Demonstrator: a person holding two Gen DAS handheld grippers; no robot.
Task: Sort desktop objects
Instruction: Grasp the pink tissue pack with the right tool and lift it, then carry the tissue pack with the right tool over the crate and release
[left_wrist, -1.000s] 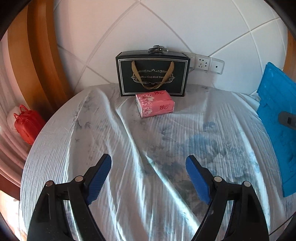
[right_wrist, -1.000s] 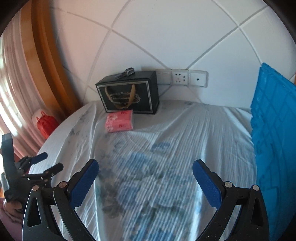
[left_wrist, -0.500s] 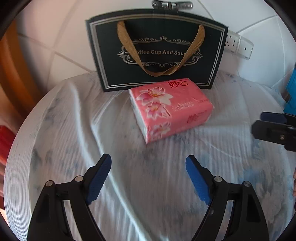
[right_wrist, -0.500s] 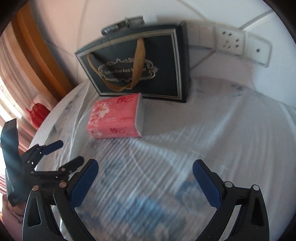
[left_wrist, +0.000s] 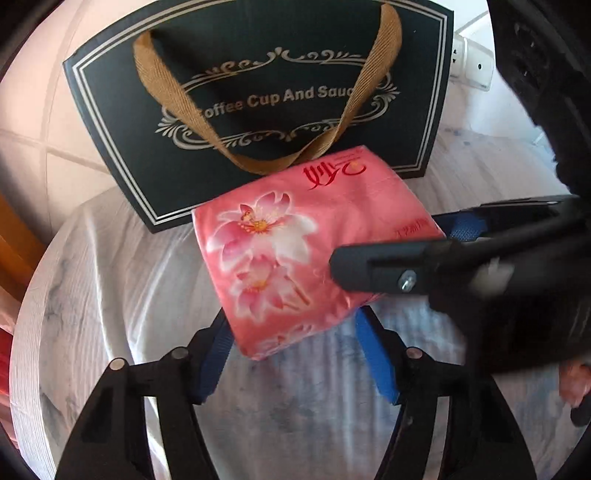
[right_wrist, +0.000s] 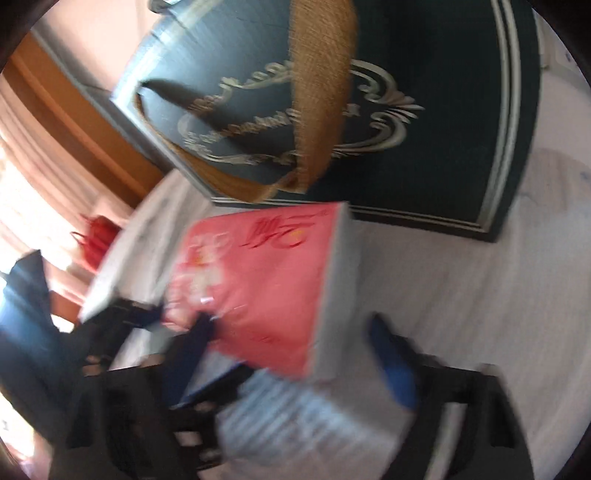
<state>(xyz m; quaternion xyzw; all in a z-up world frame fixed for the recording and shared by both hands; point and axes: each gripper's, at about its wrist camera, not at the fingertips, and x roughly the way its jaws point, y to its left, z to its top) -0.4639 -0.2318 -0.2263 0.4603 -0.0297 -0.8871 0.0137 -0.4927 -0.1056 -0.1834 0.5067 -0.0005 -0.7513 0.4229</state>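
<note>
resting between left claw (left_wrist: 295, 354) pads, tissue pack (left_wrist: 291, 236)

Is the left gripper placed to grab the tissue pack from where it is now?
Probably yes. The left gripper has been closing, and the tissue pack's near corner sits between its blue pads. The right gripper already brackets the pack's other end, so it crowds that side but leaves the near corner free.

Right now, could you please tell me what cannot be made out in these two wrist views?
- Right wrist view: motion blur smears the right gripper; whether its jaws, just closing, press the pink tissue pack is unclear.
- Left wrist view: the right gripper hides the pack's right end.
- Gift bag: its top is cut off by the frame, contents unseen, and the strap covers part of its lettering.
</note>
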